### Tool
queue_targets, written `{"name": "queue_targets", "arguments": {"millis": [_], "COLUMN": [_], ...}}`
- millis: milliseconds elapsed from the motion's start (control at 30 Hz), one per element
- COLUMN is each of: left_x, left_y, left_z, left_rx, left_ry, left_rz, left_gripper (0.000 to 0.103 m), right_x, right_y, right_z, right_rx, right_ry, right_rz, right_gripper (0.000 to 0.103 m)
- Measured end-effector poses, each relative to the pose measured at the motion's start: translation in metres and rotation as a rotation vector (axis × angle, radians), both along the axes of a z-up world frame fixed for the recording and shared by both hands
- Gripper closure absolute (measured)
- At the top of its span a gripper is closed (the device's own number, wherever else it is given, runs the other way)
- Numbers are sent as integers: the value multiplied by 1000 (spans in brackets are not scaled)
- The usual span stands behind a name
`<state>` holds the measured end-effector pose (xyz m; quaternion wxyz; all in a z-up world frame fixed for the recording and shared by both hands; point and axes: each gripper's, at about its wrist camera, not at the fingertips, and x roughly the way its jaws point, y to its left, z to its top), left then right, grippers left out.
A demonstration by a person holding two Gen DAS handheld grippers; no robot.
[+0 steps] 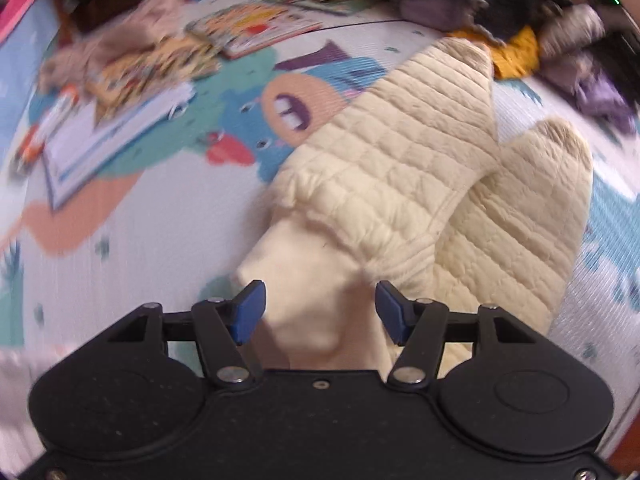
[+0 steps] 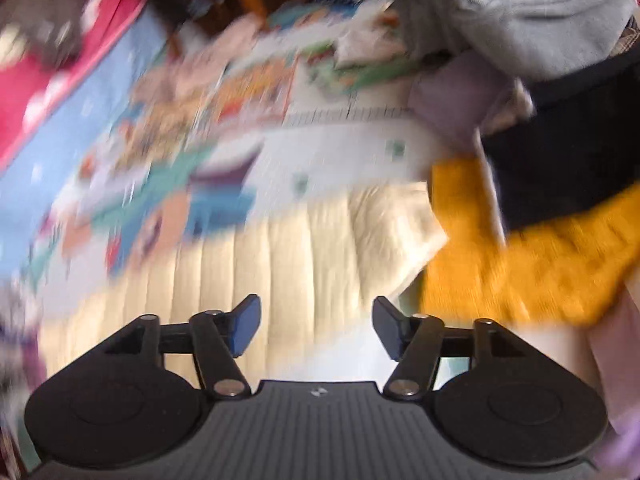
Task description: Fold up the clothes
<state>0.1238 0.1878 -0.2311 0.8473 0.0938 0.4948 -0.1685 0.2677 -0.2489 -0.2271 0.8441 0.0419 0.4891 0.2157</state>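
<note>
My left gripper [image 1: 320, 310] sits at the bottom centre of its view with the blue pads spread apart and pressing on nothing. Smooth cream cloth lies between and beyond them: it is the plain inner side of the cream quilted garment [image 1: 420, 168], which runs from my pads up toward the upper right of the frame, two quilted lobes lying on the cartoon-printed play mat [image 1: 120, 200]. Picture books [image 1: 248, 28] and loose sheets lie in the upper left, a heap of dark and purple clothes [image 1: 560, 40] in the upper right corner, with a mustard-yellow piece [image 1: 516, 56] at the garment's top tip.

My right gripper [image 2: 316, 326] is likewise parted, both pads clear of any cloth. This view is heavily blurred. The cream quilted garment [image 2: 300, 248] fills the middle band just above my pads; the mustard-yellow piece [image 2: 520, 264] lies at centre right, touching its edge, under a dark garment [image 2: 560, 160] and a grey one [image 2: 520, 8] in the upper right.
</note>
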Motion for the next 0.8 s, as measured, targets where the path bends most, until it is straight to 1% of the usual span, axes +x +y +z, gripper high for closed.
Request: {"name": "queue_targets", "arguments": {"millis": [33, 67, 100, 133, 200, 233, 300, 333, 367, 433, 467, 500, 533, 567, 633, 700, 733, 767, 800], "left_x": [-2, -3, -5, -8, -14, -17, -20, -19, -18, -15, -12, -10, -7, -4, 1, 7, 10, 13, 16], "left_y": [8, 16, 23, 30, 41, 47, 53, 54, 56, 58, 58, 58, 57, 57, 58, 58, 56, 55, 53], "left_z": [0, -2, -3, -6, -12, -15, -19, -22, -24, -29, -33, -36, -39, -43, -47, -50, -50, -51, -50], "left_rx": [-25, -61, -96, -124, -165, -190, -233, -250, -268, -312, -337, -341, -344, -348, -374, -412, -433, -452, -448], "left_ry": [14, 37, 60, 77, 110, 129, 159, 165, 170, 185, 198, 203, 209, 213, 199, 193, 186, 179, 171], "left_rz": [35, 71, 107, 141, 216, 251, 296, 318, 340, 377, 387, 393, 400, 406, 417, 414, 404, 394, 387], "left_gripper": [43, 43, 43, 43, 43, 43, 43, 43, 43, 42, 42, 42, 42, 42, 41, 42, 52, 64, 94], "right_x": [-15, -29, -43, -57, -80, -86, -94, -97, -100, -100, -99, -97, -96, -94, -93, -94, -94, -95, -97], "right_y": [-2, -7, -12, -18, -29, -36, -48, -51, -51, -44, -41, -41, -40, -40, -41, -45, -47, -49, -49], "right_z": [1, -1, -4, -7, -17, -23, -36, -42, -46, -50, -51, -52, -53, -54, -53, -54, -54, -55, -55], "right_rx": [-30, -48, -57, -67, -89, -68, 8, 39, 67, 68, 69, 75, 81, 83, 74, 71, 80, 88, 95], "right_ry": [14, 30, 48, 65, 87, 108, 163, 182, 196, 189, 188, 190, 192, 190, 181, 182, 189, 195, 199], "right_rz": [38, 52, 50, 47, 2, -36, -119, -136, -135, -103, -94, -94, -93, -92, -86, -77, -70, -63, -57], "right_gripper": [33, 31, 26, 24, 23, 23, 23, 23, 24, 27, 33, 42, 48, 49, 55, 75, 83, 84, 87]}}
